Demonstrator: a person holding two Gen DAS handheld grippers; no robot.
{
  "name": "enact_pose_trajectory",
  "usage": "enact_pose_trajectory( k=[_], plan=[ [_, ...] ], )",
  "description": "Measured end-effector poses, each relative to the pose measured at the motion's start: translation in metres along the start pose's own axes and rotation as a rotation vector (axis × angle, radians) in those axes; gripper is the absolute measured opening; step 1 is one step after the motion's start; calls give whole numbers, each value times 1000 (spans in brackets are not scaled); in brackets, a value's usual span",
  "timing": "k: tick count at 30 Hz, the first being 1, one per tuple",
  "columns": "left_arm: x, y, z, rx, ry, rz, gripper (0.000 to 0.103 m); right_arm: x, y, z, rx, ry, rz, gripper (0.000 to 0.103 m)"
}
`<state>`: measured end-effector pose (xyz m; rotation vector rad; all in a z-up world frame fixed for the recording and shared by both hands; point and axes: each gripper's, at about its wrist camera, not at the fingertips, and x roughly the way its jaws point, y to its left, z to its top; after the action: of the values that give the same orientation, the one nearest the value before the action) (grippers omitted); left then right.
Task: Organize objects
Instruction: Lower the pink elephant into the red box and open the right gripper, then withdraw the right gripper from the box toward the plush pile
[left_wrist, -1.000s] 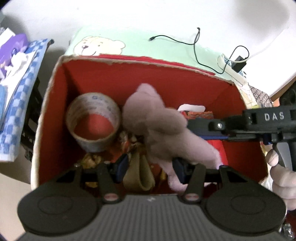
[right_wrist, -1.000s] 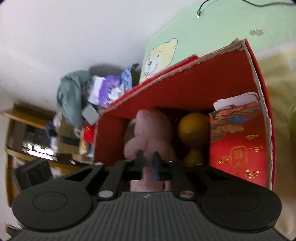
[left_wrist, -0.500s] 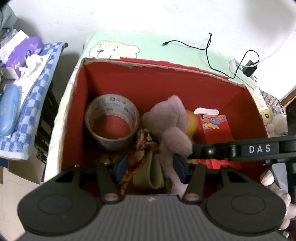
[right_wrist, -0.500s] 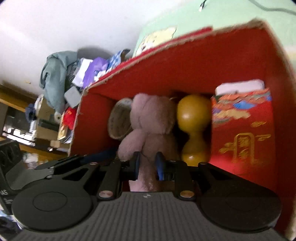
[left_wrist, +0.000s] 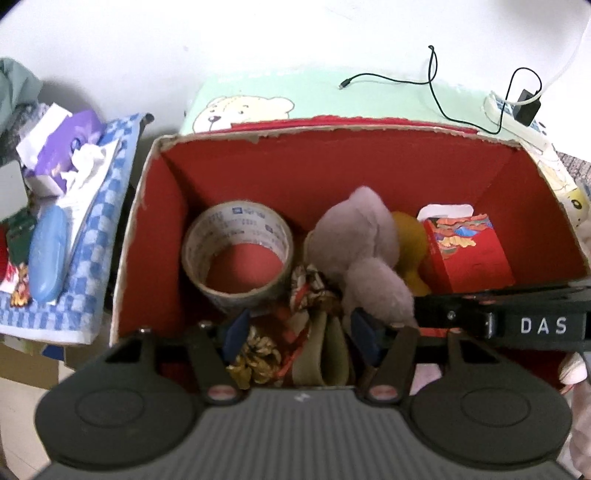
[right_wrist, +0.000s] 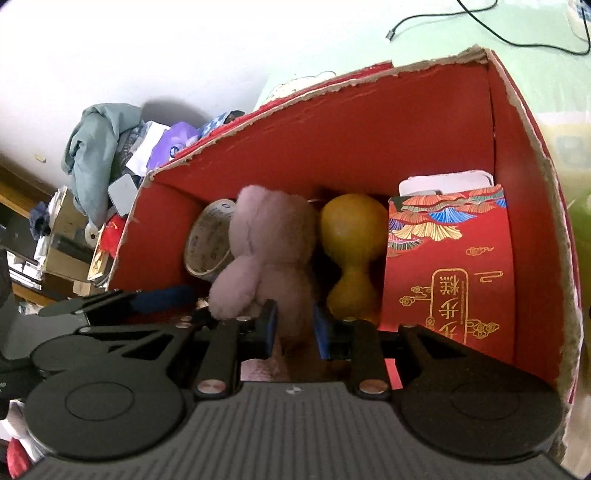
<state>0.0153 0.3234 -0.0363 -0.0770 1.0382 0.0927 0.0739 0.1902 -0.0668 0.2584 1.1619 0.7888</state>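
1. Your right gripper (right_wrist: 291, 328) is clamping the pink plush toy (right_wrist: 269, 251) by its lower part.
2. The toy is sitting inside the red box (right_wrist: 369, 122), between the tape roll (left_wrist: 238, 254) and yellow gourd (right_wrist: 351, 243).
3. Your left gripper (left_wrist: 299, 332) is hanging spread wide, holding nothing.

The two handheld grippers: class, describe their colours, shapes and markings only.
Both the left gripper and right gripper have matte black linkage arms, round black discs either side, a ribbed grey body and blue fingertip pads. White letters "DAS" mark the right gripper's side.
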Motion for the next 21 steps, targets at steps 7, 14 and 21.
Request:
enact_pose_trajectory(
  k=[7,14,21],
  plan=[
    [0,1,0,-10,-6,-8,62,0,8,-5,-94,-33,-46,29],
    [-2,-2,-1,-11,-31,8,64,-1,7,-4,-72,-36,-39,29],
    [-27,-4,-11,-37,-89,24,70,-22,26,-16,-142,-168,-172,30]
  ],
)
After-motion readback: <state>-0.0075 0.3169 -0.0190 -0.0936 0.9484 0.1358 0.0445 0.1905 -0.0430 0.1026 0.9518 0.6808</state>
